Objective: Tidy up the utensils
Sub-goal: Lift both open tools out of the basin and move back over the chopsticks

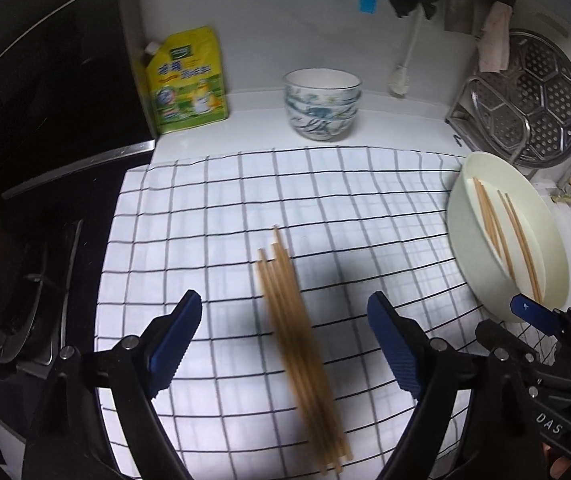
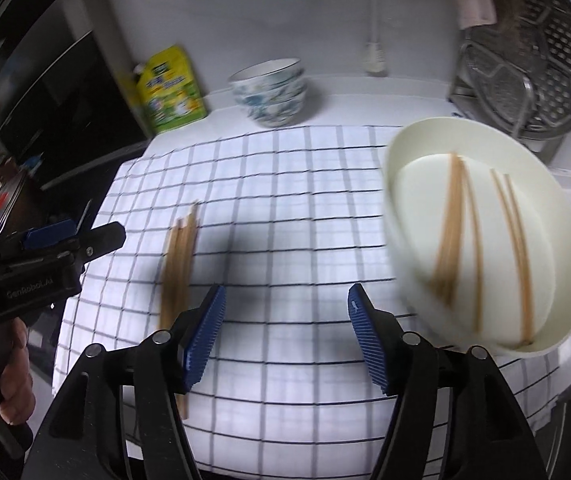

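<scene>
White counter (image 1: 385, 120) runs to the far wall, and your checked cloth (image 1: 213, 216) covers its near part. On the cloth lies a bundle of chopsticks (image 1: 301, 300), tips pointing far, blurred in both views. More chopsticks (image 2: 453, 232) lie in the cream dish (image 2: 565, 240) at the cloth's right edge, some to its left side and a pair to its right.

Your left gripper (image 1: 285, 344) hangs over the bundle with its blue pads spread wide on either side, touching nothing. Your right gripper (image 2: 285, 340) is spread too, over bare cloth between the bundle and the dish, with nothing between its pads.

Far back stands a patterned bowl (image 1: 321, 104), with a yellow pouch (image 1: 185, 80) to its left by the wall. A metal rack (image 1: 533, 100) with a perforated tray stands far right, beyond the dish. Dark stove (image 1: 45, 120) fills the left side.
</scene>
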Demonstrator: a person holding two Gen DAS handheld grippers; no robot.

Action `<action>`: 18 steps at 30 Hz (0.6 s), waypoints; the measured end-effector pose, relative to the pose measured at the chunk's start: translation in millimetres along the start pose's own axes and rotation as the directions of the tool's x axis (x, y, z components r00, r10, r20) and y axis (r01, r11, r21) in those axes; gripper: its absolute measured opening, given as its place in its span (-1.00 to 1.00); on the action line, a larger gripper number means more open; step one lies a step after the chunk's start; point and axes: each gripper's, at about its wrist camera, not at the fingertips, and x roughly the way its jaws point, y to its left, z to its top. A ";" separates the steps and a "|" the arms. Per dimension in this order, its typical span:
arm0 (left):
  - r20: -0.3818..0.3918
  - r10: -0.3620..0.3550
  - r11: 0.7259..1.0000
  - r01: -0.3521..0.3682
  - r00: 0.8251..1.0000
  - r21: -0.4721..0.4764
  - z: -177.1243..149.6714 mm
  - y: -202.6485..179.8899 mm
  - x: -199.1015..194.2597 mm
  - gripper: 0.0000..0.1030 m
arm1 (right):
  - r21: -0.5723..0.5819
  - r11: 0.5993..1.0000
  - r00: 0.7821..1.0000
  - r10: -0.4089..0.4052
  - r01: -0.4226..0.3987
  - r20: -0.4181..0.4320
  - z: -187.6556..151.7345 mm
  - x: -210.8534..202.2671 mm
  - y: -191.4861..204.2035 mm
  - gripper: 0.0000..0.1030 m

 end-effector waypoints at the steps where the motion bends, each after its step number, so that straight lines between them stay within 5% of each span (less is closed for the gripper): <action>1: -0.003 0.011 1.000 -0.012 1.000 -0.010 -4.3 7.2 -0.1 0.62 | -0.007 1.000 1.000 0.006 -0.006 -0.005 -2.8 2.2 4.6 0.20; 18: -0.129 0.084 0.992 -0.096 0.988 -0.084 -68.0 60.9 33.3 0.64 | -0.064 0.994 0.984 0.082 -0.093 -0.157 -48.1 68.7 57.5 0.20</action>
